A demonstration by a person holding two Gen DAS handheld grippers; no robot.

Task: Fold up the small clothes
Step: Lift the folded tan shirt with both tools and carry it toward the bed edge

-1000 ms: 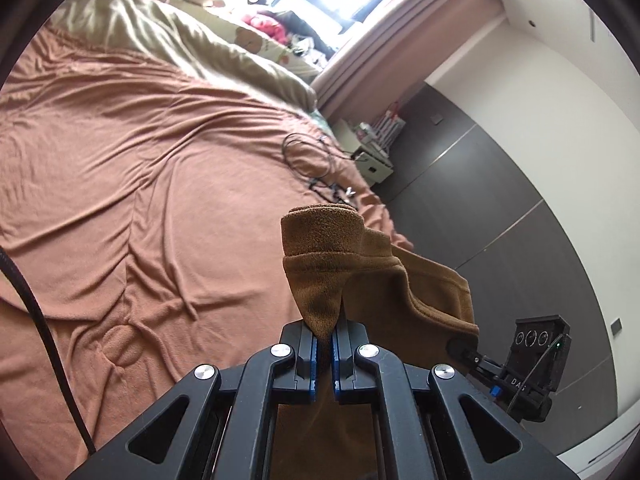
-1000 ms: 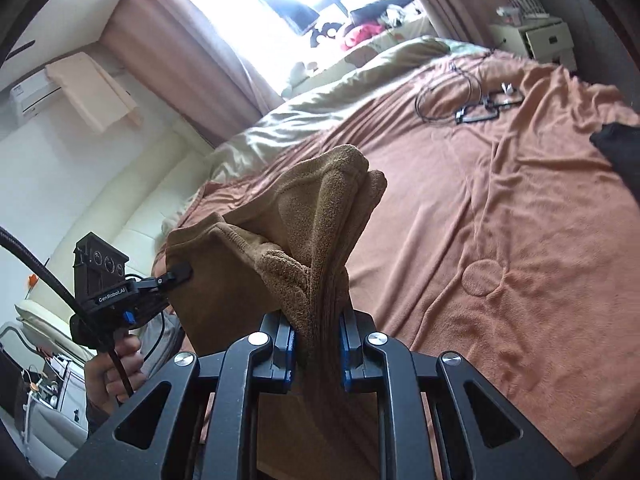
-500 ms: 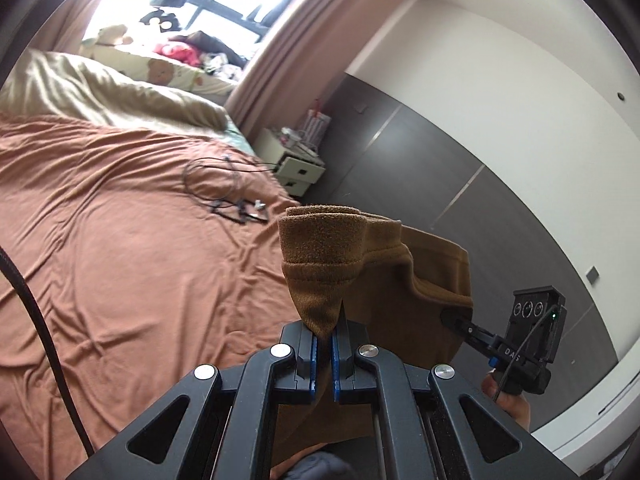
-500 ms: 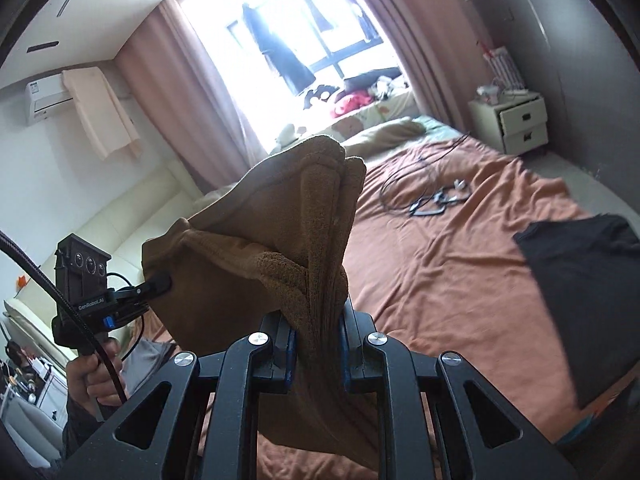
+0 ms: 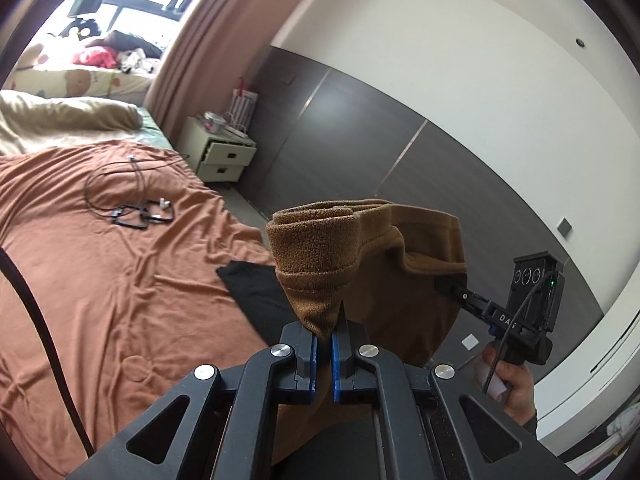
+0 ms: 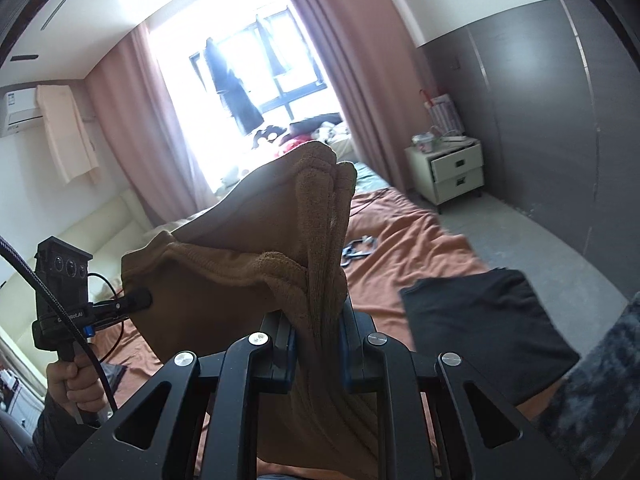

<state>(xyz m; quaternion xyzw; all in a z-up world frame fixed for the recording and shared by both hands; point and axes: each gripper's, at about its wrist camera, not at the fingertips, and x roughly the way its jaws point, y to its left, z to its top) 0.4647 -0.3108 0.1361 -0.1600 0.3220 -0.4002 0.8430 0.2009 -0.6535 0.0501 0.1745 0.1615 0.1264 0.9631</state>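
Brown fleece garment [image 5: 360, 280] hangs in the air between both grippers: left gripper [image 5: 325, 344] clenched on one corner, right gripper [image 6: 316, 344] clamping a bunched edge. Next, likely lowering it flat onto the bed [image 5: 120, 280] ahead. Only the right view shows the window [image 6: 248, 60].

Right gripper [image 5: 452, 290]: white letters "DAS" on its arm. Left gripper [image 6: 138, 299]: white wording, partly hidden, unreadable.

Fuzzy brown fleece garment [image 5: 316, 264], matt black tongs [image 5: 324, 344]
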